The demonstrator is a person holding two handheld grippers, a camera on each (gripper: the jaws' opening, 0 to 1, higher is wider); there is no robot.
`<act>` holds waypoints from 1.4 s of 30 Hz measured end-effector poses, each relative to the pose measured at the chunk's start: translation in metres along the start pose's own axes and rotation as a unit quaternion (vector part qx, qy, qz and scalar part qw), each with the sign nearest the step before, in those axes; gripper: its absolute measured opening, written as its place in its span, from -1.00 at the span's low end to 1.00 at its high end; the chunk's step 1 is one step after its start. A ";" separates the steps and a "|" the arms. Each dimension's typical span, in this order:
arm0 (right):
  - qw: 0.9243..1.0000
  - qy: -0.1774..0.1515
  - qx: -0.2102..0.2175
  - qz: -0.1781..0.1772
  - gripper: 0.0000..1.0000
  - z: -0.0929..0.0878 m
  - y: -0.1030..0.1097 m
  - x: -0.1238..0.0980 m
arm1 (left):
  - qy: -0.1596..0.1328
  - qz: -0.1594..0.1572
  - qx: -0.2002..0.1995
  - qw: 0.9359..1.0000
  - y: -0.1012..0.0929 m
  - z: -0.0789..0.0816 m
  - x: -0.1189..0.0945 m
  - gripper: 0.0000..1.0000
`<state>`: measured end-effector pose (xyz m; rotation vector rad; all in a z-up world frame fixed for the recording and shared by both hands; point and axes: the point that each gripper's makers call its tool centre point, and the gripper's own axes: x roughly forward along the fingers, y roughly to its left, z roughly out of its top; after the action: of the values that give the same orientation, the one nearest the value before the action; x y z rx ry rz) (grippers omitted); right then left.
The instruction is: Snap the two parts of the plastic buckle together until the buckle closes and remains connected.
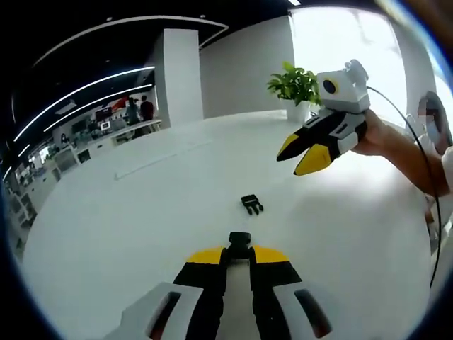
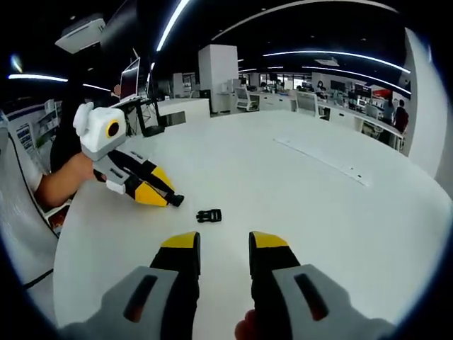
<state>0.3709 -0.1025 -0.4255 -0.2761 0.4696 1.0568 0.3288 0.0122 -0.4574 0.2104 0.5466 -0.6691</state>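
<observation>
Buckle halves sit apart: your left gripper (image 1: 239,249) fingers hold one half (image 1: 239,241) at its end; the other (image 2: 209,215) lies free on the tabletop (image 2: 318,205). Right gripper (image 2: 224,244) fingers stand narrowly parted, empty. Light, stiff, likely slippery; pinch its flat sides.

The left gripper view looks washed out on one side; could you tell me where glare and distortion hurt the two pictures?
Left gripper view: window glare bleaches the upper right behind the plant and right gripper; the loose buckle part stays sharp. Right gripper view: even light, dark ceiling, table edge bowed by the fisheye.
</observation>
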 end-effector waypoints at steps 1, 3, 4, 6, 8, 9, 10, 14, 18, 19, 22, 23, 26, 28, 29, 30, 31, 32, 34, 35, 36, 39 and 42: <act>1.000 0.001 -0.001 0.000 -0.46 0.000 0.000 0.001 | 0.002 0.001 0.005 1.000 -0.001 -0.001 0.000 -0.76; 1.000 0.002 -0.004 0.001 -0.46 0.001 -0.001 0.001 | 0.003 0.001 0.008 1.000 -0.001 -0.001 0.000 -0.76; 1.000 0.003 -0.007 0.001 -0.46 0.001 -0.001 0.002 | 0.003 0.000 0.010 1.000 -0.001 -0.001 0.000 -0.76; 1.000 0.006 -0.013 0.003 -0.46 0.000 -0.001 0.004 | 0.001 -0.001 0.011 1.000 0.000 -0.001 0.000 -0.76; 1.000 0.008 -0.015 0.005 -0.46 -0.001 -0.001 0.005 | 0.000 -0.003 0.008 1.000 0.000 0.000 0.000 -0.76; 1.000 0.008 -0.016 0.006 -0.46 -0.002 -0.002 0.007 | -0.001 -0.004 0.007 1.000 0.000 0.000 0.001 -0.76; 1.000 0.010 -0.015 0.006 -0.45 -0.003 -0.002 0.008 | 0.000 -0.003 0.006 1.000 0.000 -0.001 0.000 -0.76; 1.000 0.010 -0.013 0.007 -0.41 -0.004 -0.004 0.010 | 0.002 0.001 0.011 1.000 0.000 -0.001 -0.001 -0.76; 1.000 0.009 -0.012 0.009 -0.34 -0.005 -0.004 0.014 | 0.002 -0.001 0.012 1.000 -0.001 -0.002 -0.003 -0.76; 1.000 0.009 -0.013 0.010 -0.33 -0.005 -0.004 0.015 | 0.003 -0.002 0.012 1.000 -0.001 -0.003 -0.003 -0.76; 1.000 0.011 -0.017 0.009 -0.31 -0.004 -0.005 0.018 | 0.005 -0.002 0.016 1.000 -0.001 -0.003 -0.003 -0.76; 1.000 0.013 -0.018 0.008 -0.30 -0.004 -0.005 0.019 | 0.006 -0.001 0.017 1.000 -0.001 -0.003 -0.003 -0.76; 0.999 0.021 -0.024 0.004 -0.27 -0.007 -0.006 0.022 | 0.006 -0.003 0.017 1.000 -0.001 -0.003 -0.003 -0.76; 0.999 0.025 -0.031 0.003 -0.26 -0.008 -0.006 0.024 | 0.006 -0.005 0.016 1.000 -0.001 -0.003 -0.003 -0.76; 0.999 0.027 -0.033 0.003 -0.25 -0.009 -0.005 0.025 | 0.006 -0.005 0.016 1.000 -0.002 -0.003 -0.003 -0.76; 0.999 0.031 -0.036 0.002 -0.25 -0.011 -0.005 0.026 | 0.006 -0.005 0.016 1.000 -0.002 -0.003 -0.003 -0.76; 0.999 0.032 -0.036 0.002 -0.25 -0.011 -0.005 0.027 | 0.006 -0.006 0.016 1.000 -0.002 -0.003 -0.003 -0.76; 0.999 0.035 -0.039 0.000 -0.24 -0.012 -0.005 0.028 | 0.006 -0.006 0.016 1.000 -0.002 -0.003 -0.003 -0.76; 0.998 0.039 -0.043 -0.001 -0.24 -0.014 -0.006 0.030 | 0.005 -0.006 0.016 1.000 -0.001 -0.003 -0.003 -0.76; 0.998 0.041 -0.045 -0.002 -0.24 -0.014 -0.006 0.030 | 0.005 -0.007 0.016 1.000 -0.001 -0.003 -0.003 -0.76; 0.998 0.044 -0.048 -0.002 -0.24 -0.015 -0.006 0.031 | 0.005 -0.007 0.015 1.000 -0.001 -0.003 -0.003 -0.76; 0.997 0.045 -0.055 -0.007 -0.24 -0.015 -0.004 0.033 | 0.003 -0.009 0.013 1.000 0.000 -0.003 -0.003 -0.76; 0.997 0.045 -0.054 -0.005 -0.24 -0.015 0.001 0.034 | 0.001 -0.011 0.011 1.000 0.001 -0.003 -0.003 -0.76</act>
<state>0.3805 -0.0827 -0.4549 -0.4232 0.4925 1.0648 0.3263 0.0155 -0.4586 0.2256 0.5449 -0.6970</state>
